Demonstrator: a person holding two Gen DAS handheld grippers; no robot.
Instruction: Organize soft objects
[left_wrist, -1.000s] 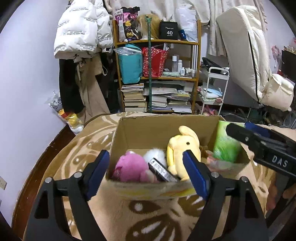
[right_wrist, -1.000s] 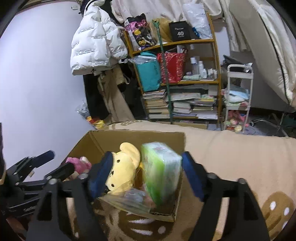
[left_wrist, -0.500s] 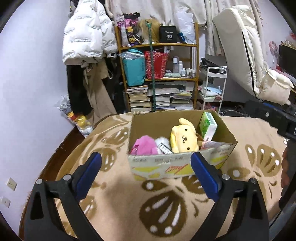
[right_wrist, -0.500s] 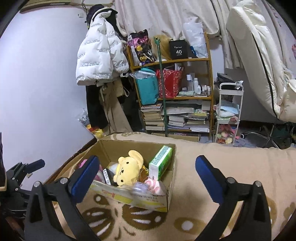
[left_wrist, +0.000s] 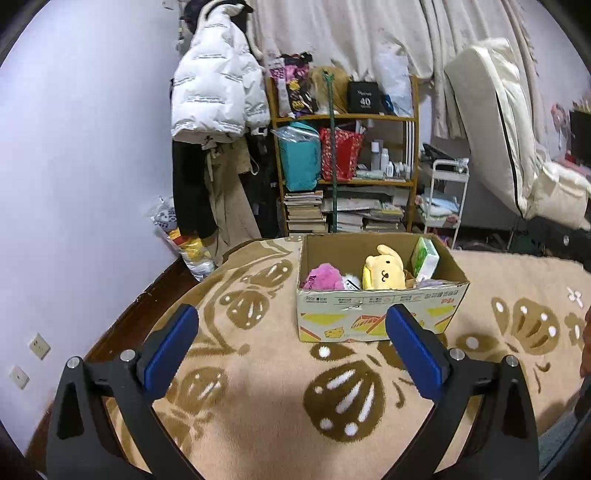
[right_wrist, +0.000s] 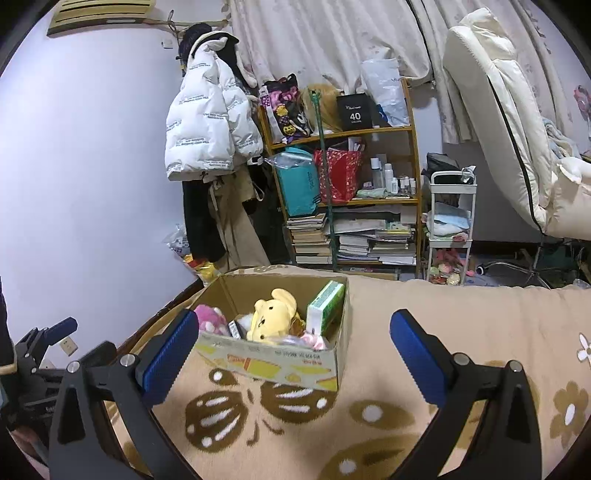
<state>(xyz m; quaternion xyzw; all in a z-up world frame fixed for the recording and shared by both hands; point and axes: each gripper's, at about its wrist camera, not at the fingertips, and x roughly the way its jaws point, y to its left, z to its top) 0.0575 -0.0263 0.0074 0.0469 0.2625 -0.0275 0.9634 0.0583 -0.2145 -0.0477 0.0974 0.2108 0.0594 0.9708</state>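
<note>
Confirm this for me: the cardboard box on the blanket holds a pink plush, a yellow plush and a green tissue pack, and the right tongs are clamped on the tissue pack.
Not quite. The right tongs are open and empty, back from the cardboard box. The rest holds: pink plush, yellow plush and green tissue pack sit inside, as the right wrist view shows.

We see a yellow plush (left_wrist: 382, 271) and pink plush (left_wrist: 322, 277) inside the brown box (left_wrist: 373, 314), on a beige, brown-patterned blanket (left_wrist: 280, 387).
</note>
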